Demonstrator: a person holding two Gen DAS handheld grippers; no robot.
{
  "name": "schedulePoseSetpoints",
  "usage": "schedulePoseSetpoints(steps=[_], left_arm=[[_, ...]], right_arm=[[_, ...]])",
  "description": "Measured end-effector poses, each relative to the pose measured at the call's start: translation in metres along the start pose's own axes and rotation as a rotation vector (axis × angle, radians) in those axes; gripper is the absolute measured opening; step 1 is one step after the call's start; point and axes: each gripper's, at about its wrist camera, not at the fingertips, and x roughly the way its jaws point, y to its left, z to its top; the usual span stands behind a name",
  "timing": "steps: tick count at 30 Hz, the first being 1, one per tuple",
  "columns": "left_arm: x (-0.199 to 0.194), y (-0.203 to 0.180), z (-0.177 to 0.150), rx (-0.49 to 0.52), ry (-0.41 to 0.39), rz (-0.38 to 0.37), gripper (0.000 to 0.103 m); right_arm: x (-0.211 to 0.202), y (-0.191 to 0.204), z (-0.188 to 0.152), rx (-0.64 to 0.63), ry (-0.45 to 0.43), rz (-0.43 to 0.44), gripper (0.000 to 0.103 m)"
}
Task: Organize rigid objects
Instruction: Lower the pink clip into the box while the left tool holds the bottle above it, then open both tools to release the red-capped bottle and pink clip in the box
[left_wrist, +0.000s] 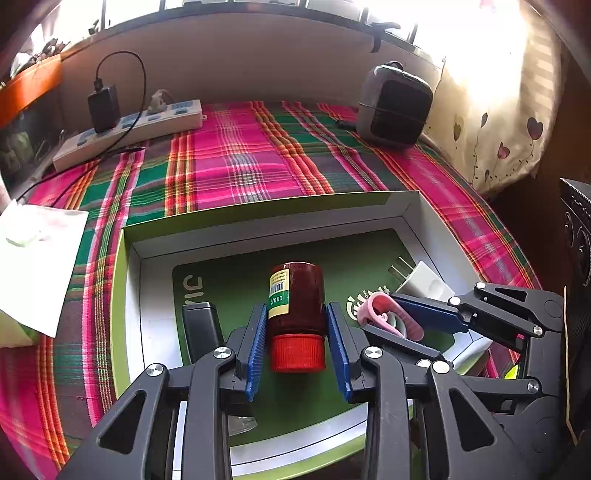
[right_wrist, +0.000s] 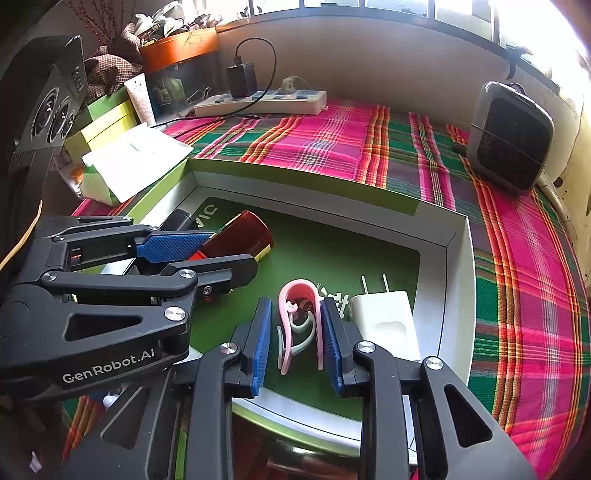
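A shallow green-floored box (left_wrist: 258, 221) (right_wrist: 458, 236) lies on the plaid cloth. My left gripper (left_wrist: 297, 317) is shut on a dark red bottle with a red cap (left_wrist: 297, 295), which lies in the box; it also shows in the right wrist view (right_wrist: 243, 230). My right gripper (right_wrist: 295, 314) is shut on a pink and white clip (right_wrist: 299, 325), low over the box floor; the clip shows in the left wrist view (left_wrist: 384, 314). A white plug adapter (right_wrist: 384, 321) (left_wrist: 424, 280) lies right of the clip. A black block (left_wrist: 201, 328) lies left of the bottle.
A white power strip (left_wrist: 129, 129) (right_wrist: 266, 101) with a black charger and cable lies at the back left. A grey speaker-like device (left_wrist: 395, 107) (right_wrist: 513, 136) stands at the back right. White paper on green boxes (right_wrist: 133, 158) (left_wrist: 33, 258) sits left of the box.
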Motion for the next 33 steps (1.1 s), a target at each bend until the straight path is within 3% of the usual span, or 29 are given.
schedulePoseSetpoints(steps=[15, 21, 33], left_arm=[[-0.018, 0.001, -0.002, -0.017, -0.038, 0.005, 0.032], [-0.032, -0.003, -0.006, -0.009, -0.067, 0.021, 0.032], [-0.060, -0.013, -0.019, 0.003, -0.112, 0.023, 0.035]], right_arm=[[-0.008, -0.002, -0.001, 0.030, -0.022, 0.000, 0.032], [-0.017, -0.002, -0.004, 0.035, -0.040, -0.009, 0.039], [-0.040, -0.001, -0.014, 0.051, -0.080, -0.024, 0.039]])
